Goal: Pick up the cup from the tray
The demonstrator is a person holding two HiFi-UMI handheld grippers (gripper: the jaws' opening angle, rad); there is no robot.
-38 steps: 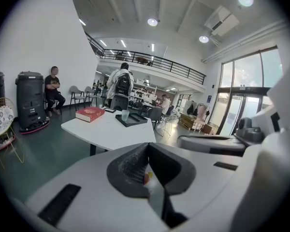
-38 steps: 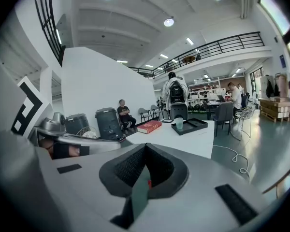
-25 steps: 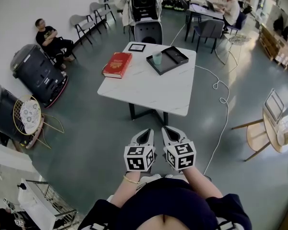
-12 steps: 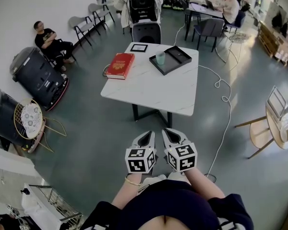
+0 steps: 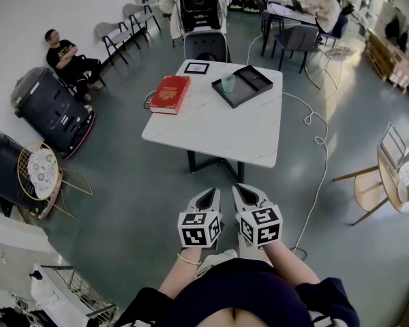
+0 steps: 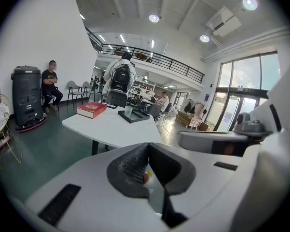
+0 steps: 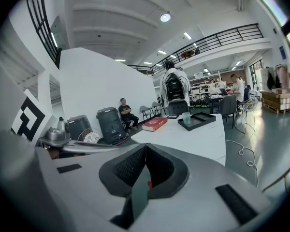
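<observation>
A pale green cup (image 5: 228,82) stands upright at the near-left corner of a black tray (image 5: 247,86) on the far side of a white table (image 5: 211,125). Both grippers hang side by side close to my body, well short of the table. My left gripper (image 5: 207,195) is shut with nothing in it, and so is my right gripper (image 5: 243,191). The left gripper view shows the cup (image 6: 128,111) and the tray (image 6: 139,116) far ahead beyond the shut jaws. From the right gripper view the cup (image 7: 186,118) also looks distant.
A red book (image 5: 168,94) and a small dark frame (image 5: 196,67) lie on the table's left and far side. A robot (image 5: 203,5) stands behind it. Black bins (image 5: 51,111) and a seated person (image 5: 65,56) are left. A white cable (image 5: 317,148) trails right, near a wooden side table (image 5: 378,196).
The view has shifted slightly and the table sits a touch to the right in the picture. Both grippers stay shut and low before my body.
</observation>
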